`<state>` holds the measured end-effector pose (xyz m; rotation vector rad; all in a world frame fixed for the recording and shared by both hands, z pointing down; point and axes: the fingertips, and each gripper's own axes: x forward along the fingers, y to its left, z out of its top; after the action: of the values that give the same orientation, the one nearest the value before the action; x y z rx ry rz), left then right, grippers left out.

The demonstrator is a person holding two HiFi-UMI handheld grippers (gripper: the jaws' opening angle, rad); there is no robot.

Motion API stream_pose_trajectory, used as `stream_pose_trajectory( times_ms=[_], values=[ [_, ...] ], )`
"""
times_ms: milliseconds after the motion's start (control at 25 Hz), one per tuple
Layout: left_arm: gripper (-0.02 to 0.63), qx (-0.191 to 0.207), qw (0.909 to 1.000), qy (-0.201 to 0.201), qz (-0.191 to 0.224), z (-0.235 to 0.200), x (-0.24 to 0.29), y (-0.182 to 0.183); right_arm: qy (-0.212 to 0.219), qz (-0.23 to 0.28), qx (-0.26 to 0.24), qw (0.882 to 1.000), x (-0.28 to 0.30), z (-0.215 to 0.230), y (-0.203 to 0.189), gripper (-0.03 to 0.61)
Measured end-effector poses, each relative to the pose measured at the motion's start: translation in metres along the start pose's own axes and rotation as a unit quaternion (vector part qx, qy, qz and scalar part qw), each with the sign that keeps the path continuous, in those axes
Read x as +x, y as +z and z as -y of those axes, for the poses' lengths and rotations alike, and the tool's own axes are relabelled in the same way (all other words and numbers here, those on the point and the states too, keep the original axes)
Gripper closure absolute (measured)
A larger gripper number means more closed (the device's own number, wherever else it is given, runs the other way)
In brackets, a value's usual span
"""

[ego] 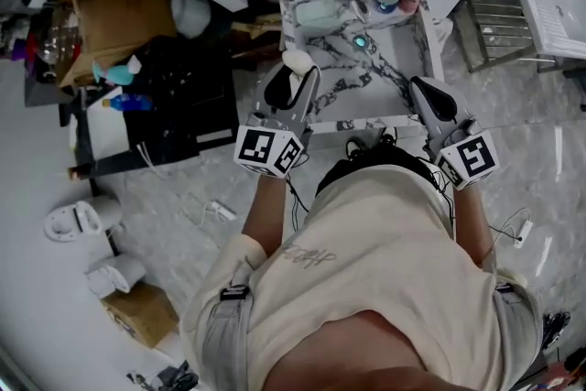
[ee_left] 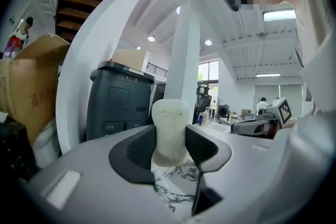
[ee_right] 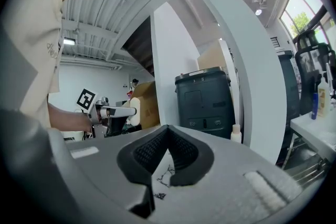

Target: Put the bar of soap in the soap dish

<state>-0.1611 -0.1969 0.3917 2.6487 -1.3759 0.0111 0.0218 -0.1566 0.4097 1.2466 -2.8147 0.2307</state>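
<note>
Our left gripper (ee_left: 170, 145) clamps the whitish waisted soap bar (ee_left: 169, 123). Only the head view shows us the pale rectangular soap dish (ego: 320, 13) at the marble countertop's (ego: 407, 69) far-left corner. The right gripper (ee_right: 167, 153) has its jaws together, empty.

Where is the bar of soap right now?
In the left gripper view, the bar of soap stands clamped in the jaws of the left gripper. The head view shows it above the left edge of the marble counter.

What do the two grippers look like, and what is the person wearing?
Both the left gripper and right gripper have grey bodies, black ribbed jaw pads and a white cube with black square markers. The person wears a cream short-sleeved T-shirt.
</note>
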Motion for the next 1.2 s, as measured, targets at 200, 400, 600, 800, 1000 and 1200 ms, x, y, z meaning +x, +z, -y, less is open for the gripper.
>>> stream_pose_trajectory(
  times_ms=[200, 400, 600, 800, 1000, 1200],
  values=[
    [0.417, 0.016, 0.9995, 0.018, -0.020, 0.004, 0.021, 0.000, 0.023, 0.010, 0.004, 1.000, 0.007, 0.028, -0.003, 0.578],
    [0.417, 0.041, 0.9975, 0.032, -0.048, 0.002, 0.042, -0.008, 0.044, 0.009, 0.014, 0.999, 0.020, 0.050, -0.017, 0.578],
    [0.417, 0.071, 0.9925, 0.007, -0.100, -0.005, 0.059, -0.031, 0.058, 0.002, 0.012, 0.998, 0.031, 0.049, -0.026, 0.578],
    [0.417, 0.115, 0.9792, -0.034, -0.164, -0.033, 0.086, -0.059, 0.039, -0.020, 0.018, 0.999, 0.034, 0.049, -0.043, 0.578],
    [0.417, 0.199, 0.9463, -0.065, -0.246, -0.069, 0.116, -0.094, 0.008, -0.045, 0.038, 0.998, 0.030, 0.054, -0.063, 0.578],
    [0.417, 0.275, 0.9023, -0.107, -0.315, -0.102, 0.145, -0.134, -0.011, -0.052, 0.043, 0.998, 0.036, 0.059, -0.063, 0.578]
  ],
)
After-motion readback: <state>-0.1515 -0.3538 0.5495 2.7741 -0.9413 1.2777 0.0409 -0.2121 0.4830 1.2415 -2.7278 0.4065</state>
